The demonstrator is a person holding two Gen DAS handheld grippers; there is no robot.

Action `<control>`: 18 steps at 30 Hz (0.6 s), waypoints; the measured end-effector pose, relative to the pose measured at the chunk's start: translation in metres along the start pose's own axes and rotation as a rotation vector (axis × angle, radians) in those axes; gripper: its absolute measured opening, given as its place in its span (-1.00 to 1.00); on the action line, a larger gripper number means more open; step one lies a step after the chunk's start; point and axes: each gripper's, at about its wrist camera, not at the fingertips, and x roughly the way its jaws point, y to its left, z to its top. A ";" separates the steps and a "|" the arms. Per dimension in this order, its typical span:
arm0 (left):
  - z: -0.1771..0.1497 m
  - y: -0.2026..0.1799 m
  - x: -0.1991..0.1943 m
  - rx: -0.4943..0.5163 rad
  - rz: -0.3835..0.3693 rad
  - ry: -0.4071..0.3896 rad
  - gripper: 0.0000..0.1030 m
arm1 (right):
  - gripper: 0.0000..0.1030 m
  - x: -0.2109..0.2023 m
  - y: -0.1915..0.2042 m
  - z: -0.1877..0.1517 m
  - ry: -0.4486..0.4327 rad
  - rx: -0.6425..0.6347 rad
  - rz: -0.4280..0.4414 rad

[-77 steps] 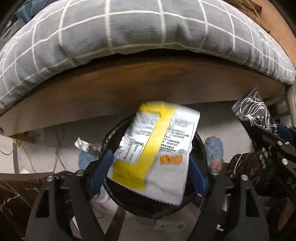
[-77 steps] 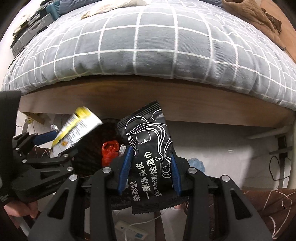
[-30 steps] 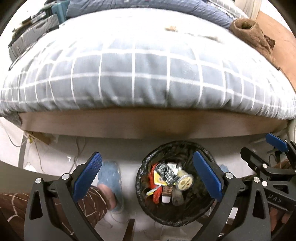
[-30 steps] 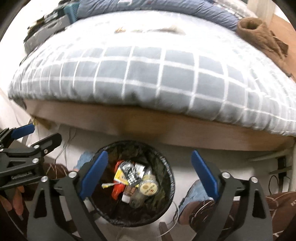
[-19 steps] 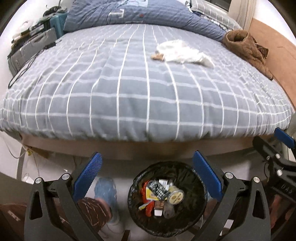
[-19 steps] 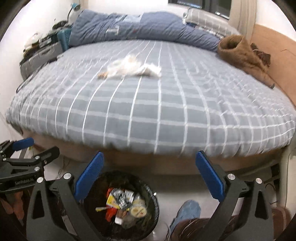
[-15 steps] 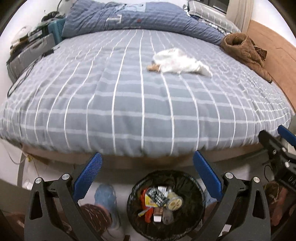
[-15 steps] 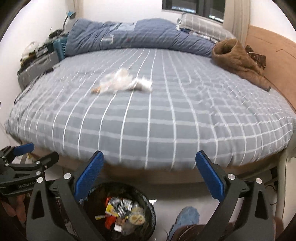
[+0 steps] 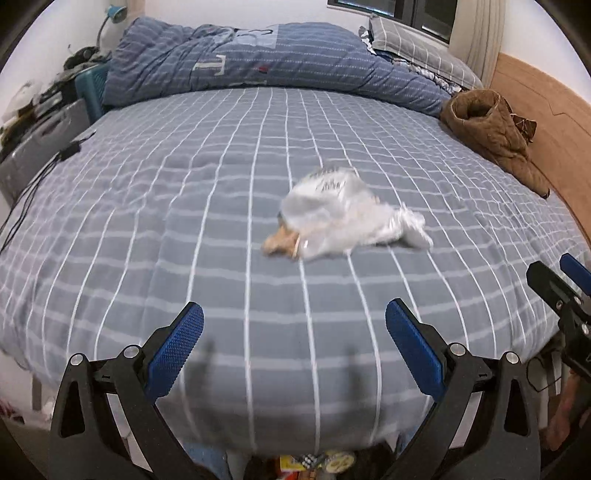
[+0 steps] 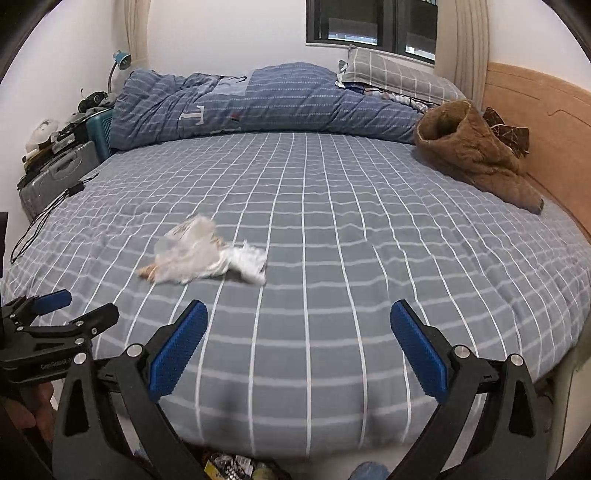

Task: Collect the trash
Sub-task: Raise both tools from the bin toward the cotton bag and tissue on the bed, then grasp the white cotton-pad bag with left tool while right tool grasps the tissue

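Both grippers, left [image 9: 294, 336] and right [image 10: 299, 338], hang over the near edge of the bed [image 10: 369, 229] with jaws spread wide and empty, while a crumpled plastic bag [image 10: 201, 254] lies mid-bed, well beyond them, nearer the left one.

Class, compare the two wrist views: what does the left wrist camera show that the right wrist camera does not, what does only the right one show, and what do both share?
Only the left wrist view shows the right gripper from the side, at its right edge. Only the right wrist view shows the window, the lamp and the left gripper from the side, at its left edge. Both show the checked bed, the crumpled plastic bag lying on it, the brown jacket, the blue duvet, and open blue-padded fingers holding nothing.
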 end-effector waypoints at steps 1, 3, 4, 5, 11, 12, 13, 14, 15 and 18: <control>0.008 -0.002 0.008 0.008 0.005 0.000 0.89 | 0.85 0.004 -0.001 0.004 0.001 0.001 0.003; 0.022 -0.004 0.022 0.008 0.000 0.003 0.89 | 0.85 0.015 -0.003 0.012 0.003 0.002 0.010; 0.026 -0.004 0.026 0.006 -0.006 0.006 0.89 | 0.85 0.020 -0.004 0.016 0.004 0.001 0.014; 0.034 -0.005 0.035 0.002 -0.018 0.013 0.89 | 0.85 0.027 -0.005 0.020 -0.005 -0.001 0.026; 0.062 -0.006 0.074 0.011 -0.023 0.027 0.89 | 0.85 0.052 -0.008 0.037 0.010 0.003 0.038; 0.065 -0.006 0.079 0.010 -0.023 0.031 0.89 | 0.85 0.054 -0.008 0.038 0.011 0.001 0.040; 0.068 -0.007 0.086 0.015 -0.026 0.035 0.88 | 0.85 0.057 -0.007 0.040 0.007 -0.005 0.037; 0.071 -0.009 0.090 0.019 -0.025 0.038 0.88 | 0.85 0.062 -0.007 0.041 0.009 -0.007 0.026; 0.073 -0.010 0.094 0.020 -0.026 0.045 0.87 | 0.85 0.066 -0.008 0.042 0.015 -0.007 0.025; 0.081 -0.013 0.108 0.025 -0.036 0.056 0.86 | 0.82 0.073 -0.007 0.043 0.023 -0.014 0.025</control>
